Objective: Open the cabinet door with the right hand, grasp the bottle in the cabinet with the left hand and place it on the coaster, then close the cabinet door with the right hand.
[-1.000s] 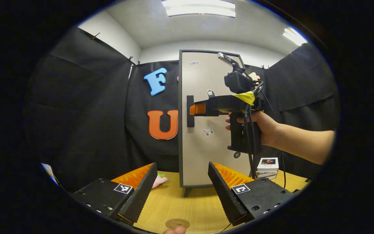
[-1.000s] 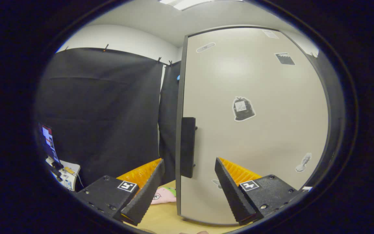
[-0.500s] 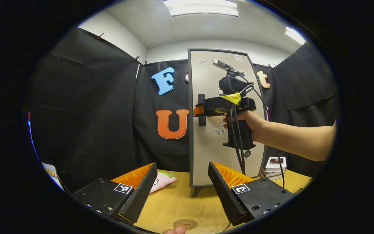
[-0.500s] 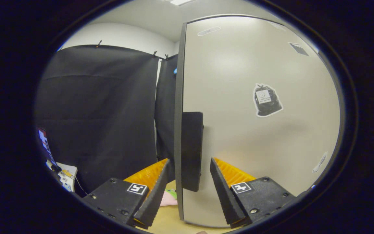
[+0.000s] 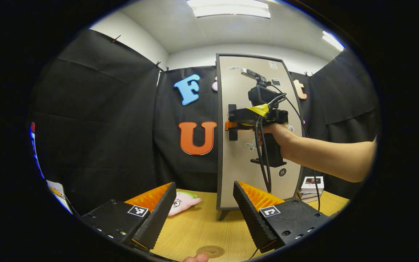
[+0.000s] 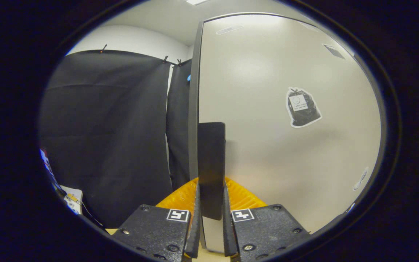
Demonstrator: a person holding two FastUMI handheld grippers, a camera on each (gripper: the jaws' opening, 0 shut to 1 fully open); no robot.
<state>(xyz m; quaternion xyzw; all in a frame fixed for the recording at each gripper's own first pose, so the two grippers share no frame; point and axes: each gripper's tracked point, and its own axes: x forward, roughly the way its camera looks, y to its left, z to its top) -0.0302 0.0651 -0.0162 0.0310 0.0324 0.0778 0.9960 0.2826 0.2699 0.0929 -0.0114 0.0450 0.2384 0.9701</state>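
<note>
Both views face the cabinet door (image 5: 255, 145), right nearest.

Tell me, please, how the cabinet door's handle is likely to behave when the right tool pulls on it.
The handle looks like a flat, stiff bar, so it should not flex. The right tool clamps its smooth faces, so it might slip. The cabinet is tall on small feet and could shift or tip if pulled hard.

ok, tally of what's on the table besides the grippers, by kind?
Cabinet, door shut, right gripper shut on its handle: 1
Coaster: 1
Plush toy: 1
Stack of boxes, exact number unclear: 1 stack
Total: 4
Left gripper hangs open above the table.
</note>
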